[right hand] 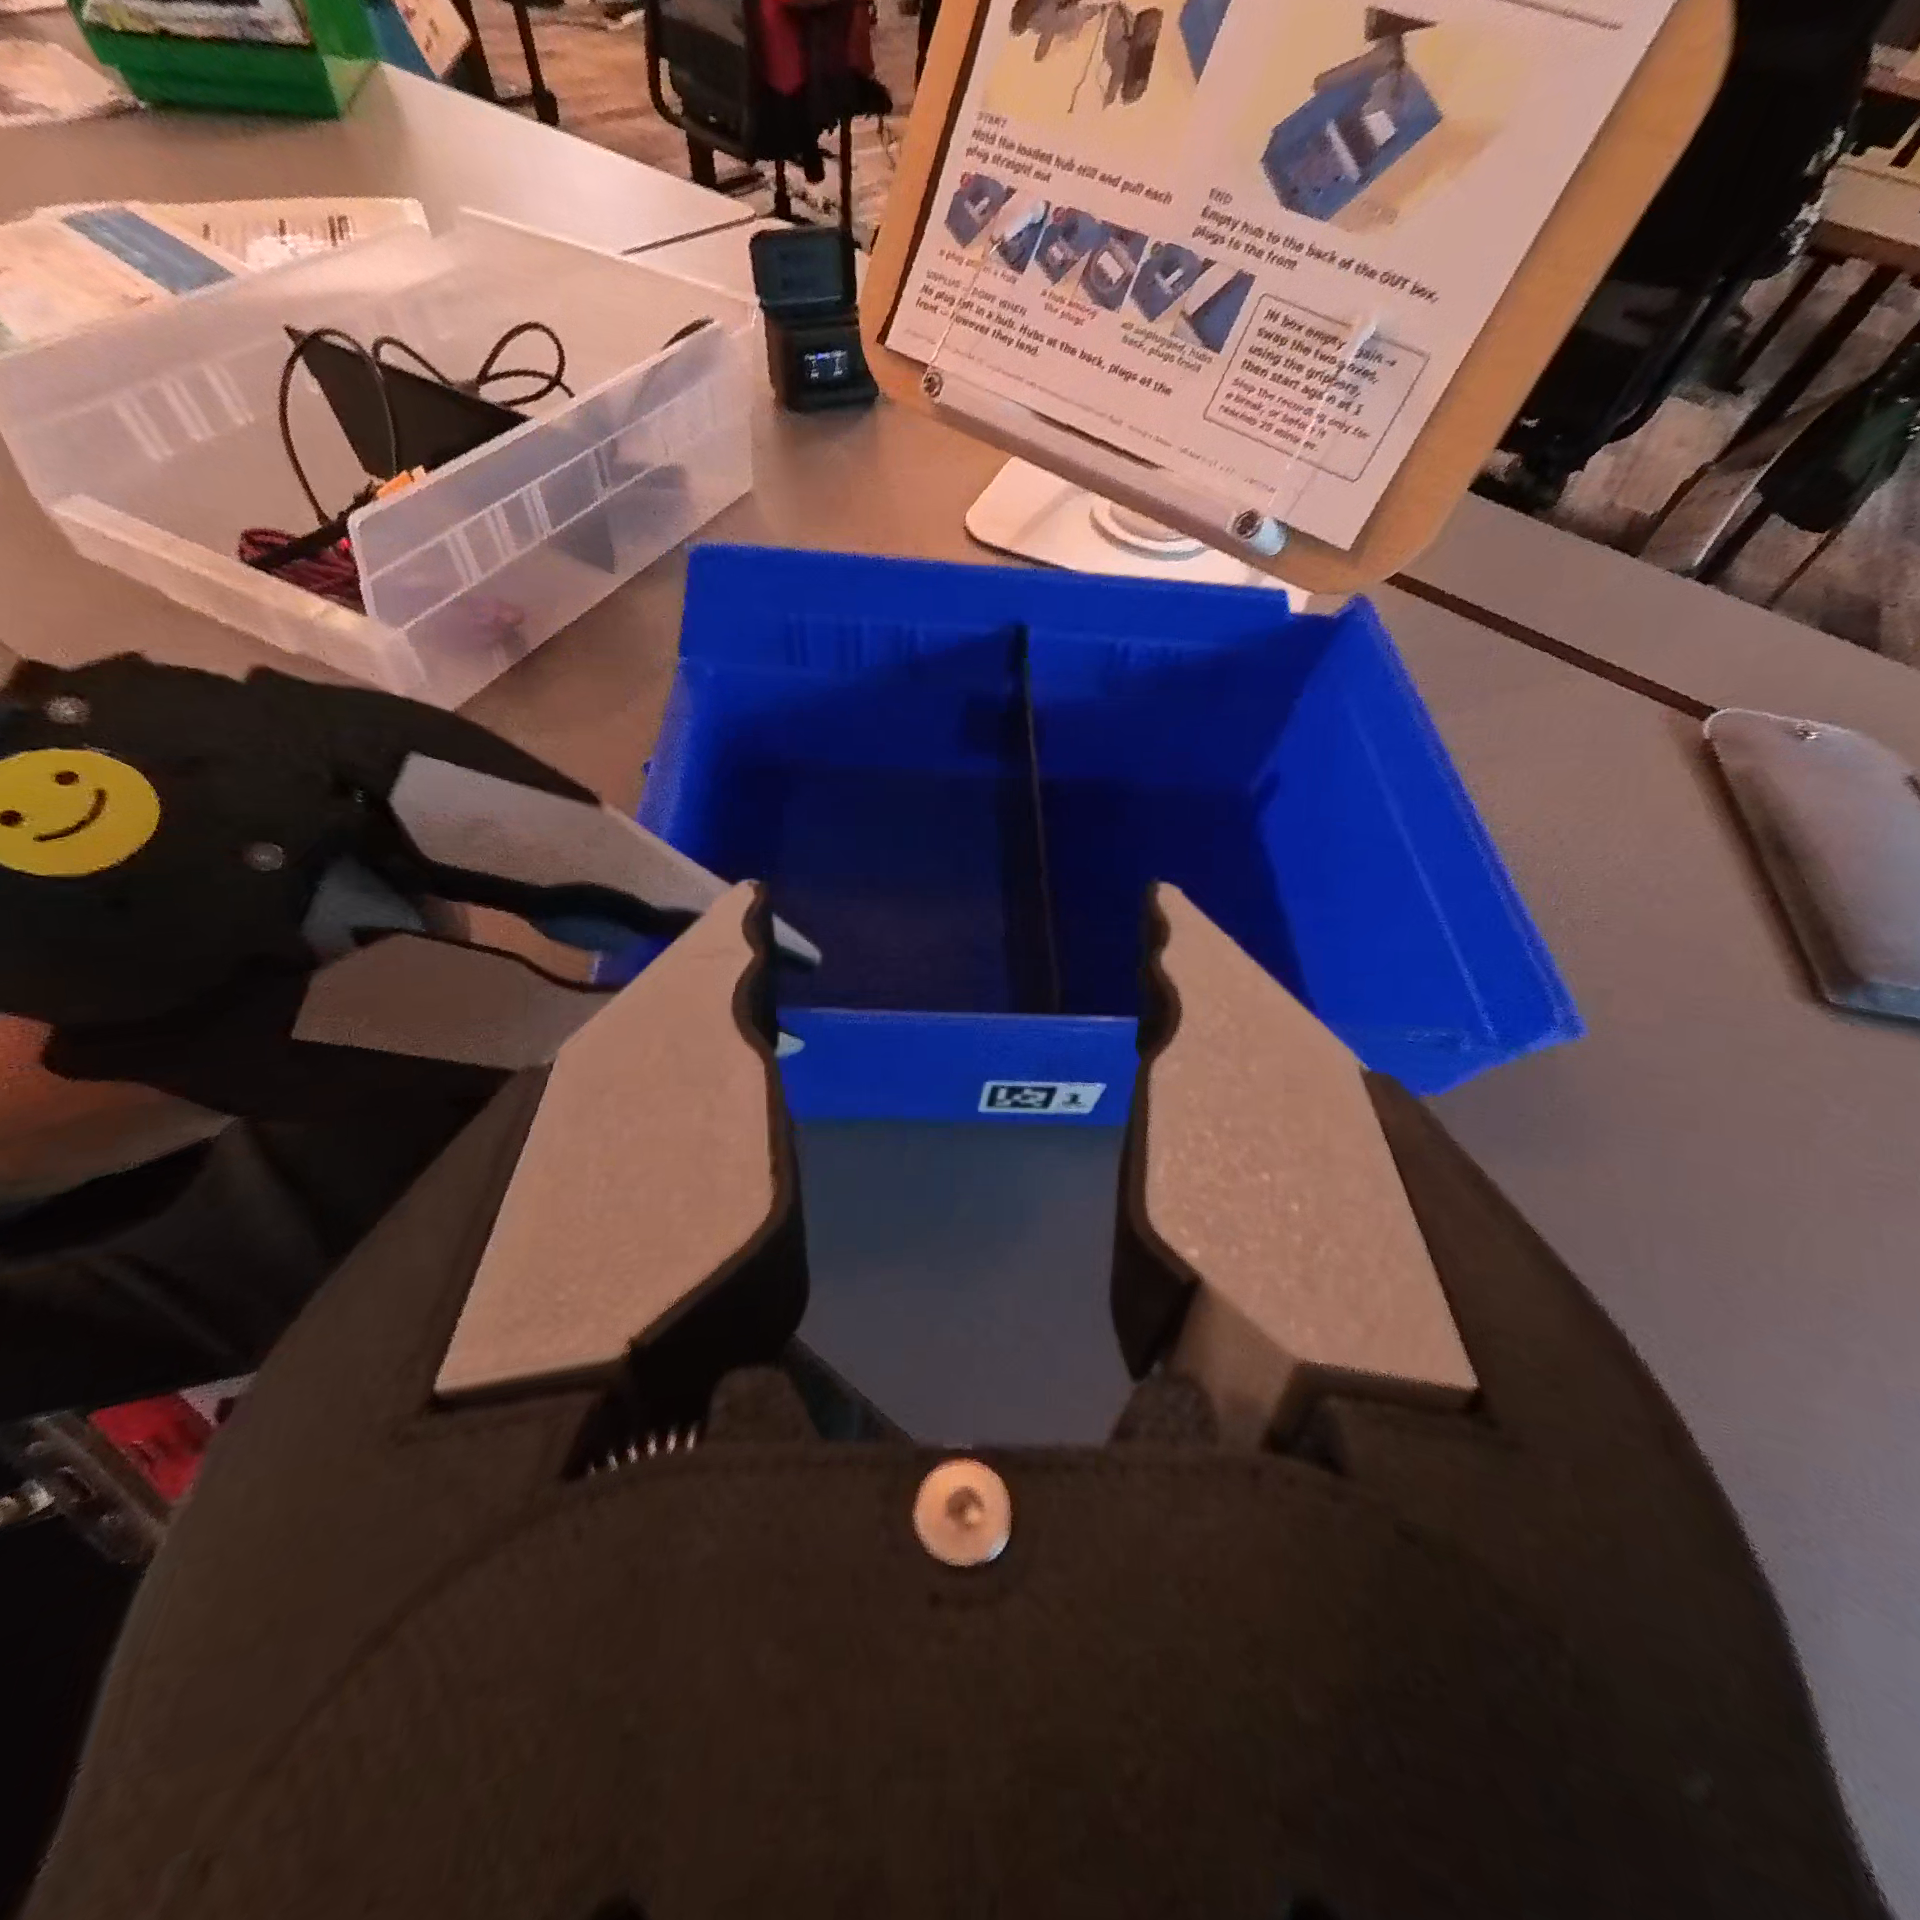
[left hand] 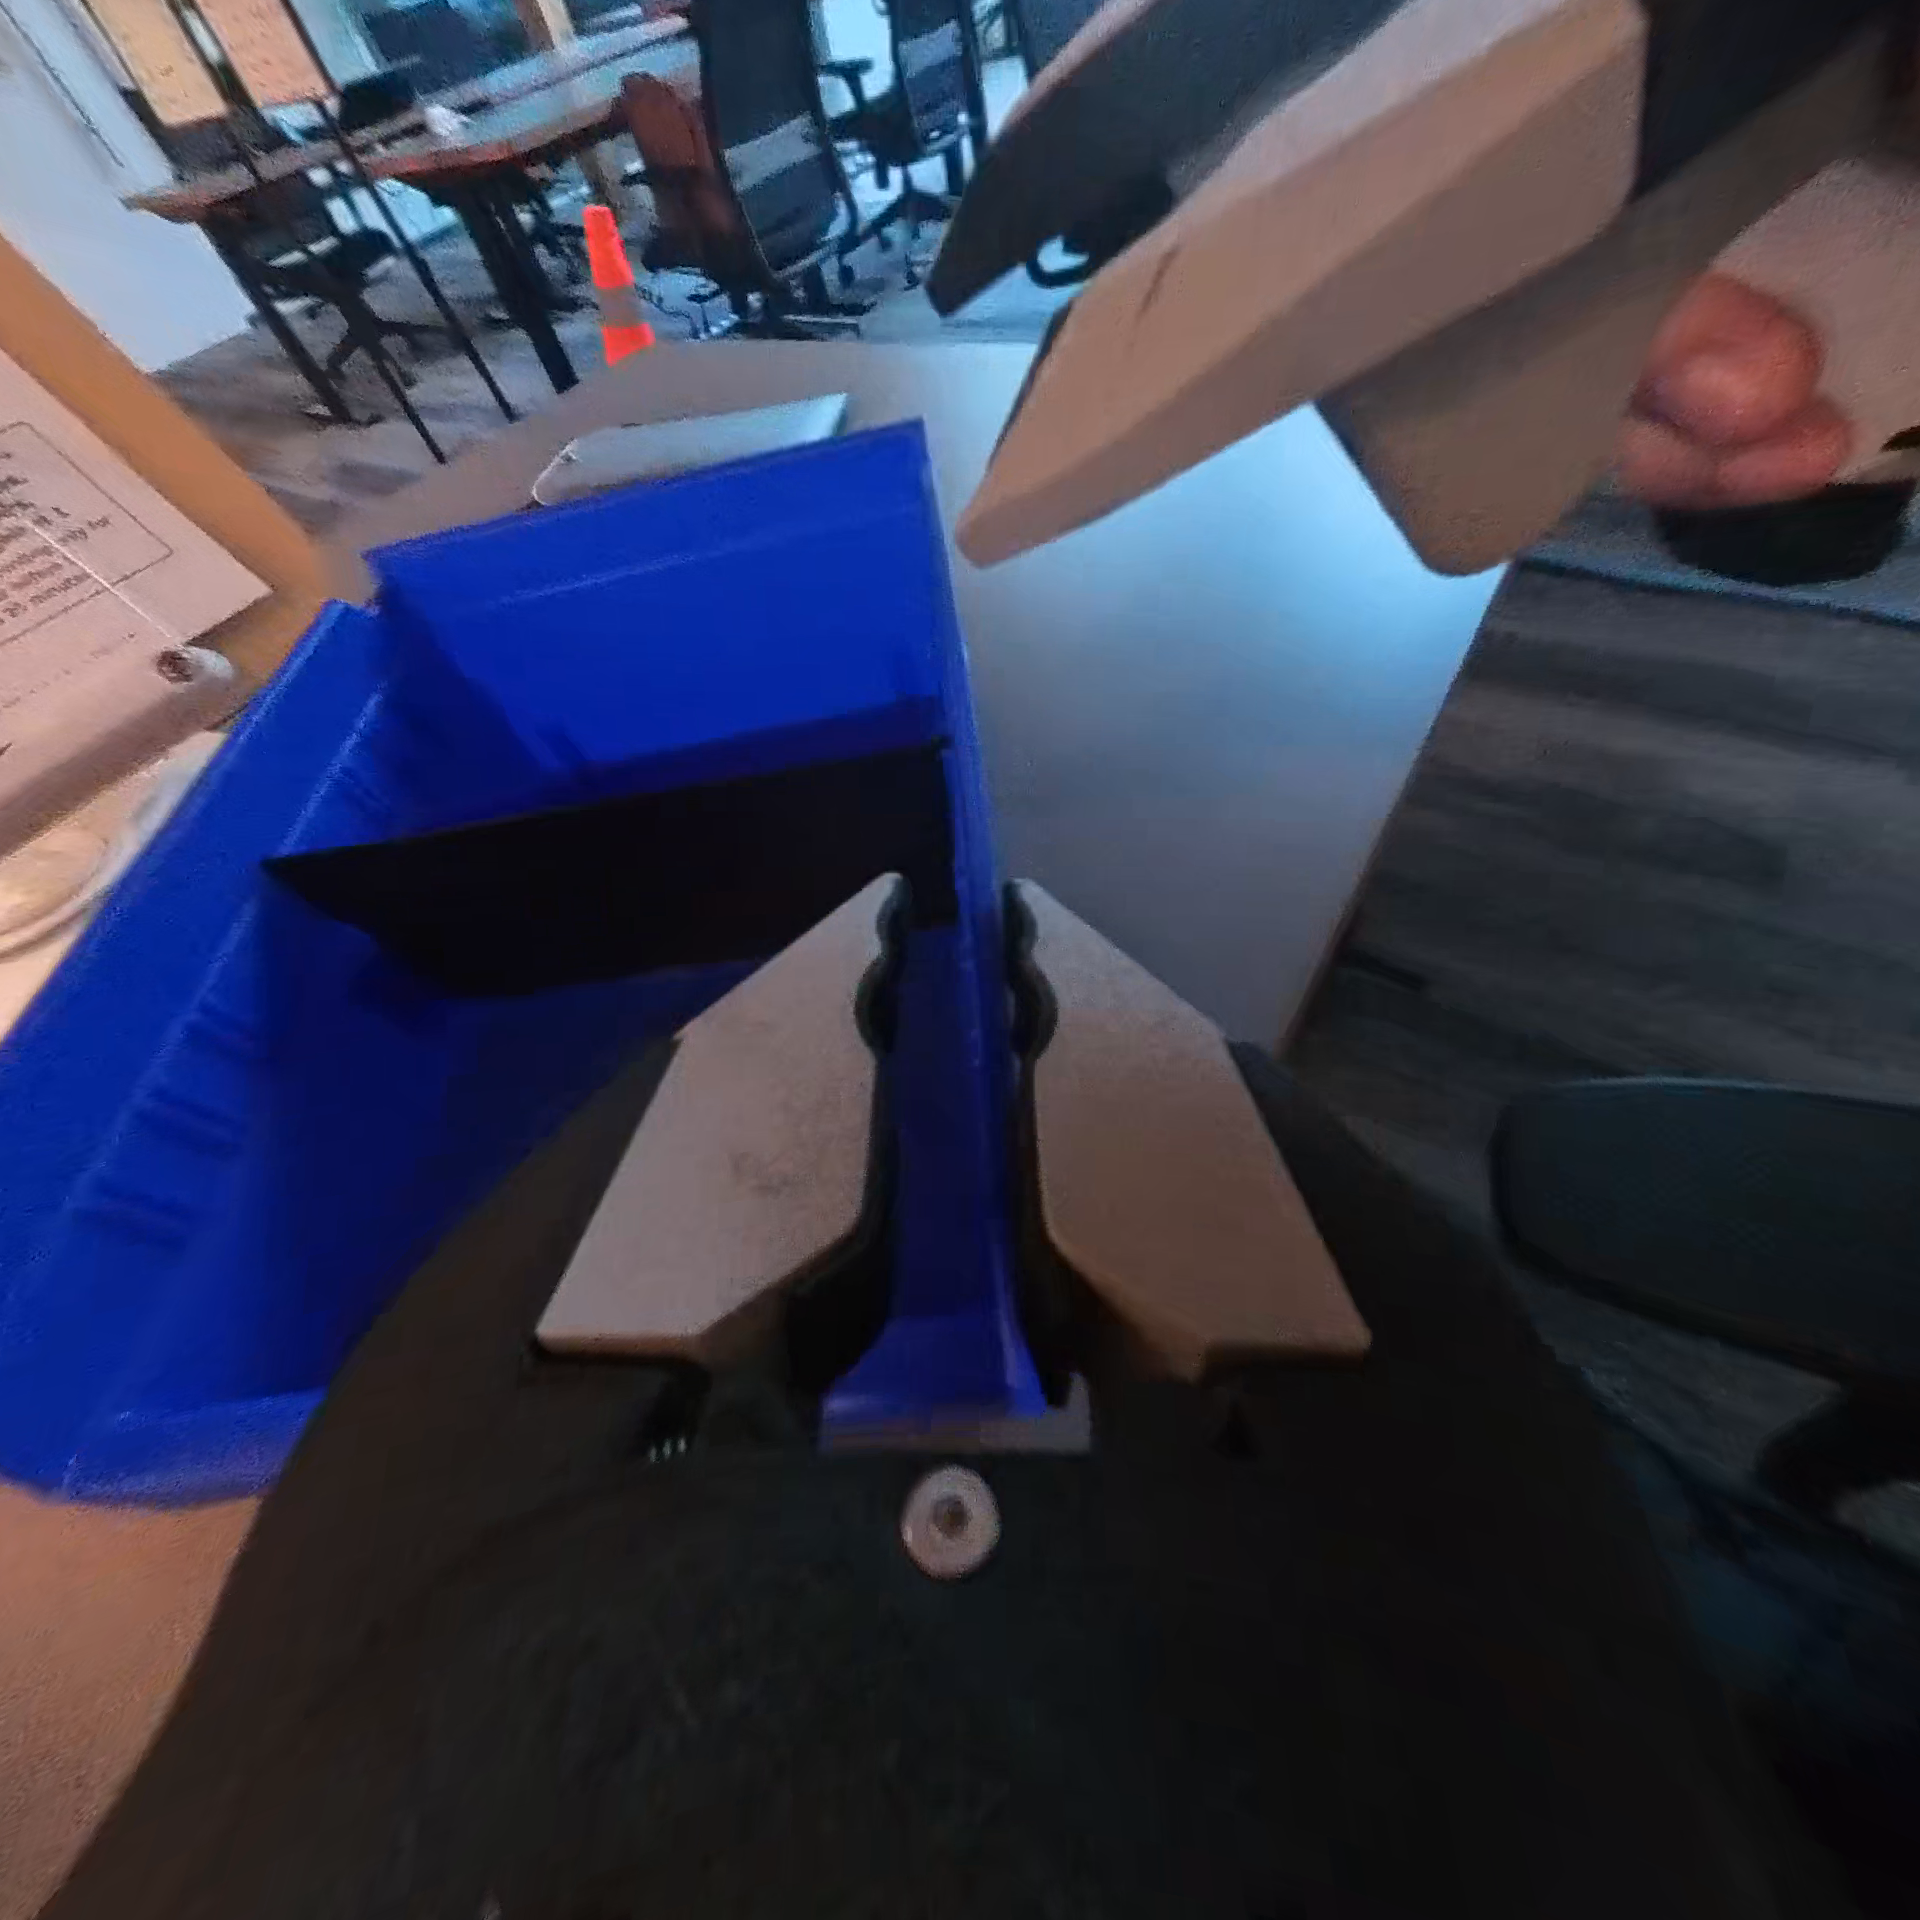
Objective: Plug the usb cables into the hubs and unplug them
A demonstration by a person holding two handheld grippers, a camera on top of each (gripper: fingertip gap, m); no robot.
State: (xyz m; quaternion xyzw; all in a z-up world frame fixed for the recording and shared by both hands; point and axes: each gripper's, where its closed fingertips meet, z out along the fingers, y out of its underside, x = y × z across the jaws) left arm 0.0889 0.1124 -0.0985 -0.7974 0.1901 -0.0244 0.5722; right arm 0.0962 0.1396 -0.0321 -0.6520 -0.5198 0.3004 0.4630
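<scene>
A blue bin (left hand: 665,623) with a black divider (left hand: 623,873) stands on the grey table. My left gripper (left hand: 956,904) is shut on the bin's side wall, which runs between its fingers. In the right wrist view the left gripper (right hand: 717,914) grips the left wall of the bin (right hand: 1403,831). Both compartments beside the divider (right hand: 1039,831) look empty. My right gripper (right hand: 956,914) is open and empty, just in front of the bin's near wall. It also shows in the left wrist view (left hand: 951,416), above the table beyond the bin. No USB cables or hubs show in the bin.
A clear plastic box (right hand: 395,436) with cables sits at the left. An instruction board (right hand: 1247,260) on a stand is behind the bin, a small black device (right hand: 816,312) beside it. A metal plate (right hand: 1829,873) lies at the right. A dark chair (left hand: 1704,1205) is off the table edge. The gap from one gripper's tips to the other's is roughly 7 cm.
</scene>
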